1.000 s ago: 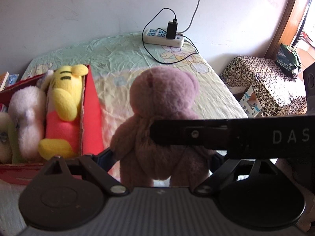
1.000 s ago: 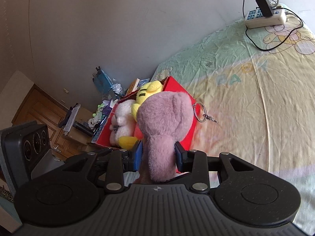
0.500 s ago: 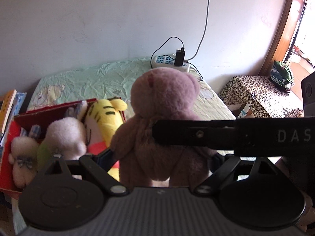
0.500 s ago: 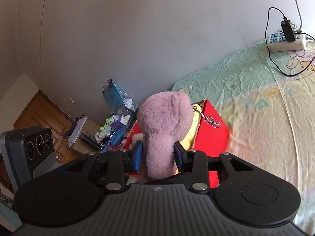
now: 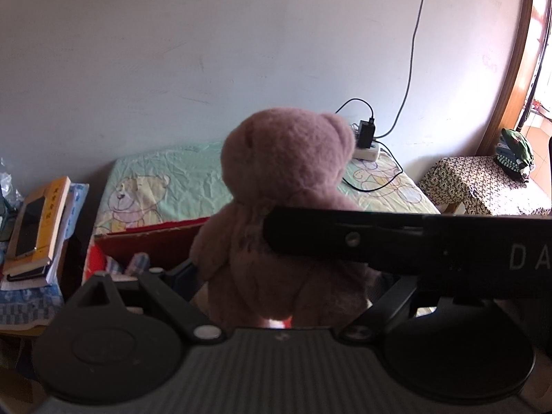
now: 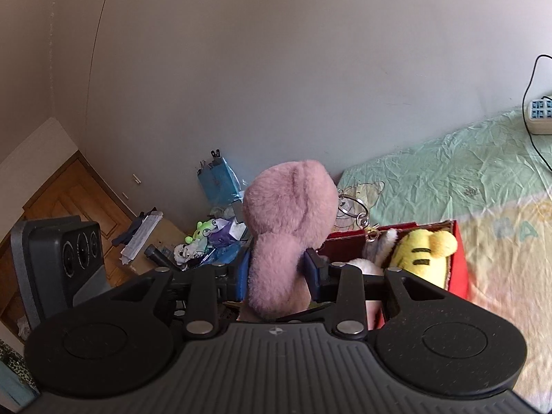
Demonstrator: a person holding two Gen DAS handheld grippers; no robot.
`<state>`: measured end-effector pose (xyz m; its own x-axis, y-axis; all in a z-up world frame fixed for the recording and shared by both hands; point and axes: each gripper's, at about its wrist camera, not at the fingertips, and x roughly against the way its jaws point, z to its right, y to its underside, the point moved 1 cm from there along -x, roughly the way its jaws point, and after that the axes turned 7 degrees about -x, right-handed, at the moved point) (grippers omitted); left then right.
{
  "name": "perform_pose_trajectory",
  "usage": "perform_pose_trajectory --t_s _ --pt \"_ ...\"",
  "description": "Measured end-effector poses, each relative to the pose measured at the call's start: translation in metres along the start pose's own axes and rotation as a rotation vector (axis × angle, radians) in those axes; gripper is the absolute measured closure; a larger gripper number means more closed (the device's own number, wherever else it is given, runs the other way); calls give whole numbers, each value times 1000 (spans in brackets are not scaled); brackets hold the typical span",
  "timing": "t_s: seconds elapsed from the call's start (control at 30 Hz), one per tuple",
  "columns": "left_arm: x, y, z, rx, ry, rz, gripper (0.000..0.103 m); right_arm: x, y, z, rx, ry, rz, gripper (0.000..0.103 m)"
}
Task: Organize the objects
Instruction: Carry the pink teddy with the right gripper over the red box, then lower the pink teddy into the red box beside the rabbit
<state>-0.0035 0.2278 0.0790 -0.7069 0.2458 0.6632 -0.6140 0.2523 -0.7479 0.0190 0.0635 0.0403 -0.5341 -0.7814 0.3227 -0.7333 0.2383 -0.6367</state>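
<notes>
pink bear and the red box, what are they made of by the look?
Pink bear: soft plush, probably synthetic; fuzzy matte pile, and it pinches in between the right gripper's pads.
Red box: likely cardboard; thin flat walls with a raw brown top edge, red outer face, matte to slightly glossy.

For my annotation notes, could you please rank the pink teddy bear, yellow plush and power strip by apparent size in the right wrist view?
1. pink teddy bear, though nearest the camera
2. yellow plush
3. power strip, far away and cut off

The teddy bear (image 5: 283, 207) hangs before the box (image 6: 457, 265) on the bed (image 6: 448, 179); a stuffed tiger (image 6: 422, 252) lies inside.
</notes>
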Motion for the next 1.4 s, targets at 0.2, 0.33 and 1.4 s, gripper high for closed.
perform_pose_trajectory --t_s 0.2,0.33,1.4 --pt "1 7 -35 4 -37 -18 14 -32 5 -14 1 -14 -8 66" --pt "0 14 -56 18 -56 -39 14 -52 10 -21 2 -17 -21 66" --pt "-82 74 -108 18 -110 -221 10 -133 47 -2 42 135 -149 70"
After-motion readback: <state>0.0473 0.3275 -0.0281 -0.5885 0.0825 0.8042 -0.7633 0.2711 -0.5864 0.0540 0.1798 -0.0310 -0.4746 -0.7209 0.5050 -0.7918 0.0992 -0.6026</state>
